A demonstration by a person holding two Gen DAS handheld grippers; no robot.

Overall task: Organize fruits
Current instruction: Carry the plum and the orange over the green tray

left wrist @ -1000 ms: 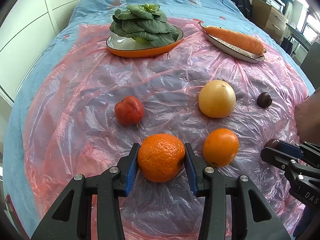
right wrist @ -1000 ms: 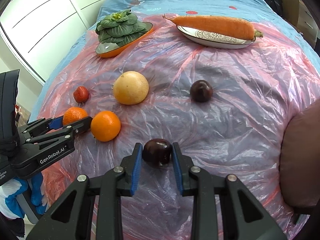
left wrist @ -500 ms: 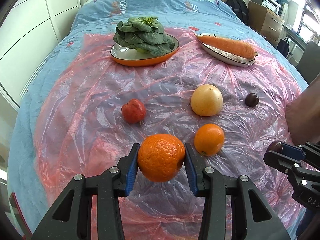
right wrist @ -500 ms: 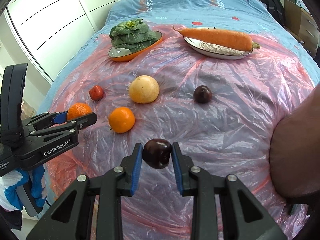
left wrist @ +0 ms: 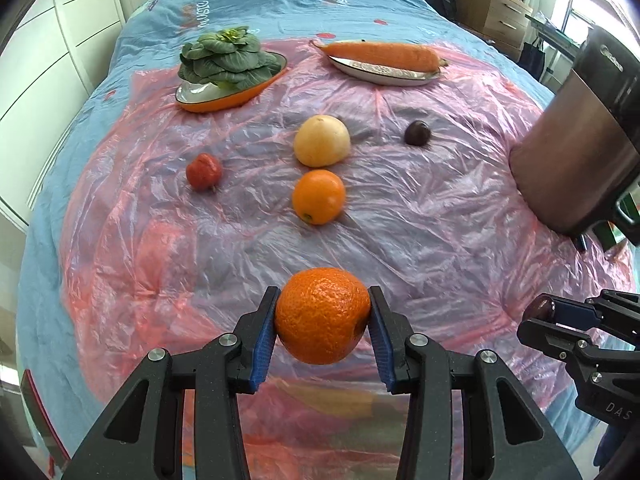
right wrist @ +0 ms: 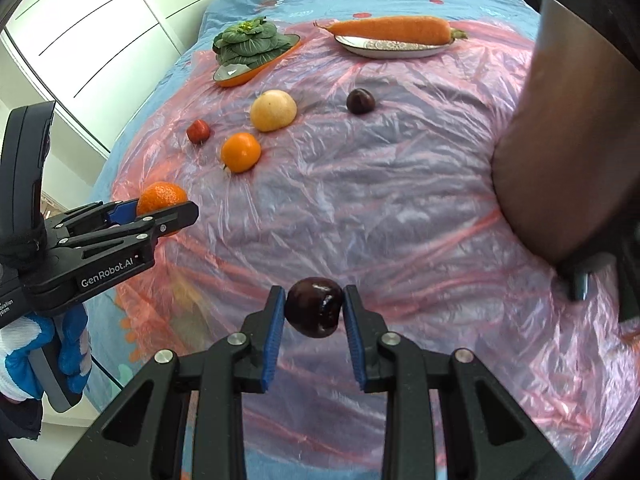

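Our left gripper (left wrist: 322,322) pinches a bumpy tangerine (left wrist: 322,315) between its blue pads, lifted off the pink plastic sheet (left wrist: 420,216). Our right gripper (right wrist: 314,308) clamps a dark plum (right wrist: 314,307), also held above the sheet. Beyond them on the sheet lie an orange (left wrist: 318,196), a pale yellow fruit (left wrist: 321,141), a small red fruit (left wrist: 203,171) and a second plum (left wrist: 417,133).

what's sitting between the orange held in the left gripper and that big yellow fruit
A smaller smooth orange lies between the held orange and the yellow fruit, clearest in the left wrist view.
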